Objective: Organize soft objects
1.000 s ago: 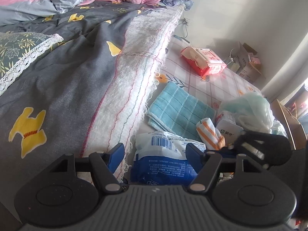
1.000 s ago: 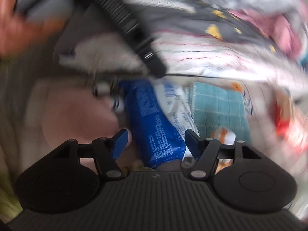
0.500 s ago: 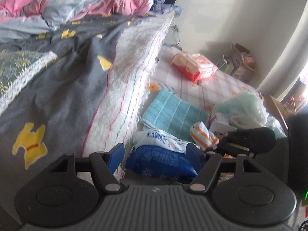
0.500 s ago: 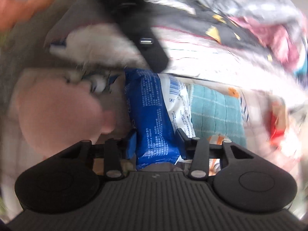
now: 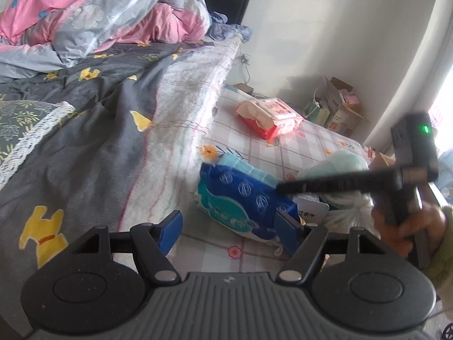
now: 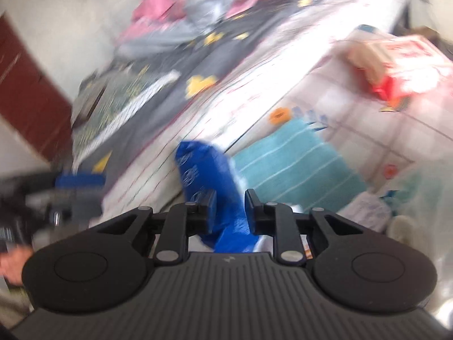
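The left tongs [image 5: 228, 233] stand wide apart at six o'clock, nothing between their blue pads. Just beyond them, toward one o'clock, the right tongs [image 5: 279, 189] reach in from three o'clock onto a blue tissue pack [image 5: 243, 198], their jaws closing on it. A teal towel [image 5: 249, 170] lies under the pack. A red wipes pack [image 5: 269, 116] sits farther off at one o'clock on the checked sheet [image 5: 311, 141].

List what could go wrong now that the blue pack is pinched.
1. The right gripper has its jaws closing on one end of the blue pack; the slick wrapper may slip out.
2. The pack overlaps the teal towel and could drag it.
3. The open left gripper sits close and may collide.
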{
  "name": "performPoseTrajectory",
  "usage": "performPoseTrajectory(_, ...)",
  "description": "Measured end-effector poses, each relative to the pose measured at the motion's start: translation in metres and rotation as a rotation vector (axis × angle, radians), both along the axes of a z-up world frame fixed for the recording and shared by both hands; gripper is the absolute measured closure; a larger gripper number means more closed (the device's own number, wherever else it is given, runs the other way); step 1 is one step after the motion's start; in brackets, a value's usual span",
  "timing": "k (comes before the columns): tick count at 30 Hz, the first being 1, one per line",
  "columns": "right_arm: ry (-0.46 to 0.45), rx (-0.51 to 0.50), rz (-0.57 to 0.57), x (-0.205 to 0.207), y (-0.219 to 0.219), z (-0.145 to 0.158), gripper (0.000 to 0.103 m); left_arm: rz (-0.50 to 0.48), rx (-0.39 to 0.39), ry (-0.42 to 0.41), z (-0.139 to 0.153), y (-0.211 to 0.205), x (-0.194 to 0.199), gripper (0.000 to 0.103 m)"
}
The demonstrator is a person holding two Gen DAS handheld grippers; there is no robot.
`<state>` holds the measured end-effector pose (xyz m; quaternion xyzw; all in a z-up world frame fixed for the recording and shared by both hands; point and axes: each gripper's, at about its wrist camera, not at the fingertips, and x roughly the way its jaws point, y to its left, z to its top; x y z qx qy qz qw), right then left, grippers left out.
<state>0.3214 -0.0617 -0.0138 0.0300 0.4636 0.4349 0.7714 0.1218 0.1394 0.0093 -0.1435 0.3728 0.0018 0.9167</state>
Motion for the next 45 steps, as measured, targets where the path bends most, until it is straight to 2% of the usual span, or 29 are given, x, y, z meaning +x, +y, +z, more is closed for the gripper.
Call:
performPoseTrajectory(5,0.019,-0.034,-0.132,0.028,-0.025,-0.002,0.083,-0.055,-0.002,0.022,-0.011,-0.015,0.015,0.030)
performPoseTrajectory(9,0.020,-0.021,-0.161,0.038,-0.033,-0.007,0.081,-0.100,-0.021,0.055,-0.026,-0.026,0.034,0.030)
performPoseTrajectory(12,0.021,-0.018,-0.146,0.044,-0.029,-0.010,0.081,-0.097,-0.013,0.104,-0.037,-0.033,0.047,0.032)
performPoseTrajectory(16,0.055,-0.024,-0.032,0.030,-0.010,-0.008,0.078,-0.075,-0.039,0.093,-0.035,-0.025,0.043,0.032)
performPoseTrajectory(21,0.153,-0.002,0.079,0.005,0.015,-0.014,0.064,-0.051,-0.001,0.112,-0.031,-0.013,0.031,0.031)
performPoseTrajectory(23,0.215,0.006,0.083,0.000,0.023,-0.020,0.059,-0.064,-0.007,0.136,-0.033,-0.012,0.026,0.031)
performPoseTrajectory(26,0.283,-0.011,0.084,-0.005,0.035,-0.030,0.058,-0.074,-0.037,0.184,-0.041,-0.012,0.021,0.031)
performPoseTrajectory(30,0.340,-0.090,0.064,-0.007,0.052,-0.047,0.051,-0.067,-0.130,0.270,-0.058,-0.010,0.027,0.031)
performPoseTrajectory(33,0.365,-0.149,0.046,-0.007,0.059,-0.058,0.045,-0.068,-0.175,0.311,-0.068,-0.009,0.034,0.028)
performPoseTrajectory(35,0.398,-0.171,0.039,-0.008,0.060,-0.065,0.044,-0.058,-0.195,0.329,-0.074,-0.008,0.038,0.026)
performPoseTrajectory(42,0.418,-0.135,0.028,-0.009,0.059,-0.068,0.041,-0.026,-0.209,0.356,-0.083,-0.006,0.048,0.026)
performPoseTrajectory(45,0.410,-0.122,0.027,-0.012,0.055,-0.062,0.046,-0.019,-0.179,0.339,-0.076,-0.010,0.046,0.026)
